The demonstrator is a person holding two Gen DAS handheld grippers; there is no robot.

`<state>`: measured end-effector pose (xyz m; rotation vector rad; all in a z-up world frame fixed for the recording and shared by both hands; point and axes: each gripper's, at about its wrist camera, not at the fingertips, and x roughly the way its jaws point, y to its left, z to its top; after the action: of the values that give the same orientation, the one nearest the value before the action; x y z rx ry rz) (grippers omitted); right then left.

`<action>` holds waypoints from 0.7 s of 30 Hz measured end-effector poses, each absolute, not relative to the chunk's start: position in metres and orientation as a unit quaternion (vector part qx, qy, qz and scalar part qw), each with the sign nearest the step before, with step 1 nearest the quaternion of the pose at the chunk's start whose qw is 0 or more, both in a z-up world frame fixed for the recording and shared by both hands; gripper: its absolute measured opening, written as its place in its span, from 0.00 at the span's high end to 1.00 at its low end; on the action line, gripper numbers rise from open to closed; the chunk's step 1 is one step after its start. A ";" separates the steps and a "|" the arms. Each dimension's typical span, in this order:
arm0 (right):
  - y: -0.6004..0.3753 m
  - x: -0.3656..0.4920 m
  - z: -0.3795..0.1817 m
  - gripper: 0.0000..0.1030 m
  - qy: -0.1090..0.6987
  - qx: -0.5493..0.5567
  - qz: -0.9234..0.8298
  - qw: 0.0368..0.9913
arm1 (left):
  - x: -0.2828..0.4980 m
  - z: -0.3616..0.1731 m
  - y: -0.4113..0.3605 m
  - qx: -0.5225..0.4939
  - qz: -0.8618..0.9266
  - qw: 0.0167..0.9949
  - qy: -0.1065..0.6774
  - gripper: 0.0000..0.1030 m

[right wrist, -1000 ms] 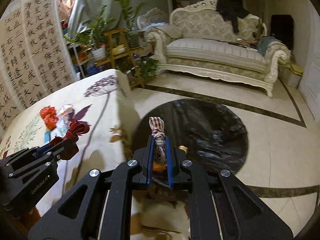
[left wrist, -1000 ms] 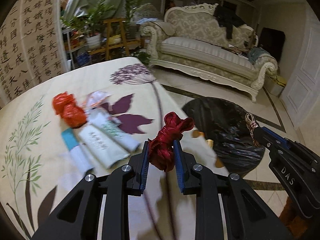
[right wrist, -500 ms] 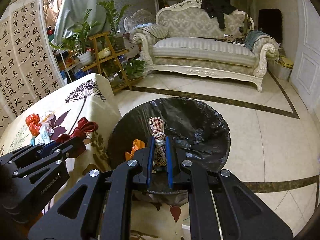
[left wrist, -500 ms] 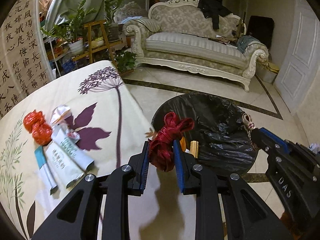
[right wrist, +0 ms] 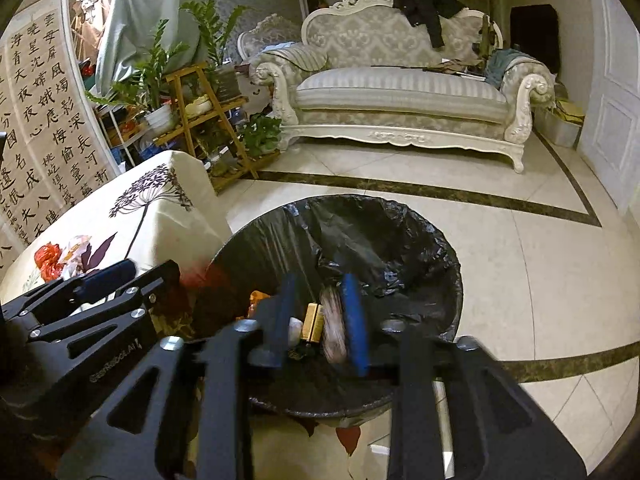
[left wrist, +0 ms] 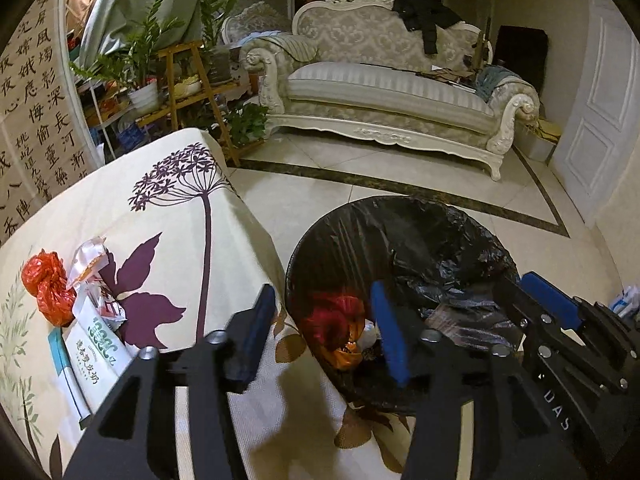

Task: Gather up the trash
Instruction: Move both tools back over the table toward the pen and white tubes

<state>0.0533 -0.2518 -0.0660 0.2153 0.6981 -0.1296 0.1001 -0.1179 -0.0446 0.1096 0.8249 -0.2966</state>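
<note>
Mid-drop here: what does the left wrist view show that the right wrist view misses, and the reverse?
Left wrist only: the white packets on the tablecloth and the red cloth dropping into the bin, clear of the opening left claw.
Right wrist only: the blurred cord bundle against the opening right claw's right pad.
Both: the black-lined bin, the orange bag, the sofa.
</note>
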 end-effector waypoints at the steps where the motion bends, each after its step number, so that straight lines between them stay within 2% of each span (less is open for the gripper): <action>1: -0.253 0.054 -0.067 0.70 0.342 0.107 -0.065 0.931 | 0.101 -0.045 -0.118 0.052 -0.144 0.903 0.401 0.49; 3: -0.255 0.053 -0.069 0.69 0.344 0.111 -0.068 0.930 | 0.101 -0.045 -0.117 0.048 -0.143 0.902 0.405 0.47; 7: -0.257 0.051 -0.069 0.57 0.344 0.114 -0.073 0.929 | 0.099 -0.042 -0.112 0.042 -0.138 0.903 0.404 0.40; 11: -0.253 0.048 -0.067 0.50 0.344 0.112 -0.070 0.930 | 0.093 -0.038 -0.102 0.038 -0.127 0.906 0.402 0.36; 21: -0.219 0.046 -0.060 0.48 0.346 0.097 -0.033 0.933 | 0.070 -0.029 -0.057 0.020 -0.085 0.914 0.397 0.34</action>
<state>0.0465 -0.2188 -0.0597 0.1991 0.7072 -0.0681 0.0701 -0.0568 -0.0291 0.0404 0.8176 -0.1745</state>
